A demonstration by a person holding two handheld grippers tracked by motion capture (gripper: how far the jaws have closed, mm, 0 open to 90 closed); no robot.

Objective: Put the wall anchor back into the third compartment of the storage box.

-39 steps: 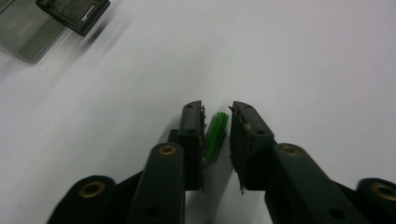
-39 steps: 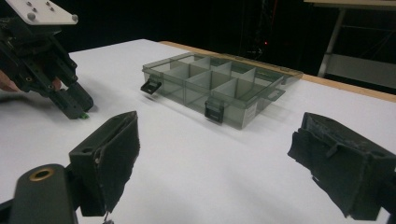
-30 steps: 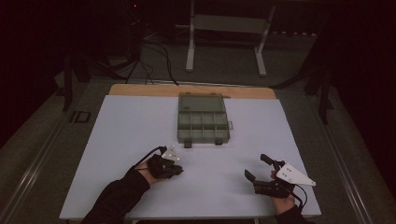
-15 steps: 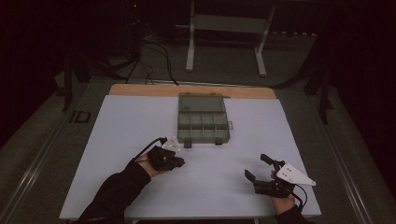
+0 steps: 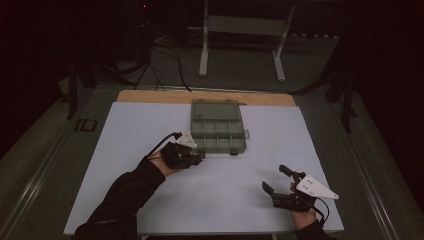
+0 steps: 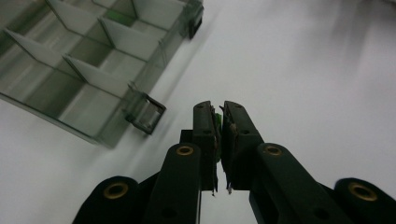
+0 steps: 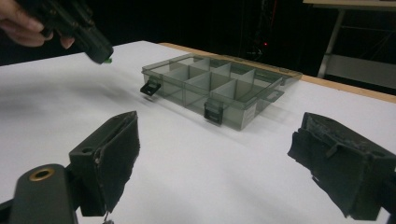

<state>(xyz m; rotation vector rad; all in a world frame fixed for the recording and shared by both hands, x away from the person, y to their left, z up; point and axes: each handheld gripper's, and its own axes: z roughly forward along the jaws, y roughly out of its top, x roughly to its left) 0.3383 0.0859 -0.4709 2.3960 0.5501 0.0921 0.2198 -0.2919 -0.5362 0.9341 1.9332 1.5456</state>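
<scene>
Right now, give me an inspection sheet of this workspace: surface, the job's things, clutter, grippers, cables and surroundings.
Surface: white sheet over a wooden table, whose edge shows at the far side.
Job's things: clear compartment box lies open with its lid folded back; a small green piece sits pinched in the left gripper.
Clutter: nothing seen.
Grippers: left gripper shut on the green piece, raised near the box's front left latch; right gripper open, holding nothing, near the table's front right.
Cables: black cables on the floor beyond the table.
Surroundings: dark room, a white metal frame behind the table.
</scene>
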